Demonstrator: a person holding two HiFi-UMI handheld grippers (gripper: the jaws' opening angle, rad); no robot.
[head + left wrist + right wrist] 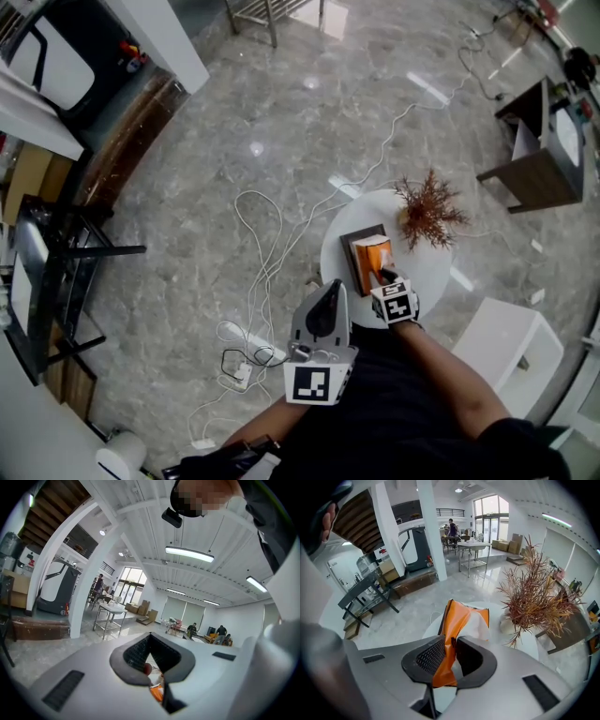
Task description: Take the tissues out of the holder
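We're looking into a big open commercial hall, polished grey marble floor, white pillars, staircase overhead, strip lights, steel table, stacked cardboard boxes, people far off, cables trailing

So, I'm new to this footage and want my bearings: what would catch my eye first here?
The orange tissue pack stands out most, pinched between the jaws of the right hand-held gripper at the dark holder on the round white table. Beside it on that table stands a spiky reddish dried plant, and white cables snake over the grey marble floor.
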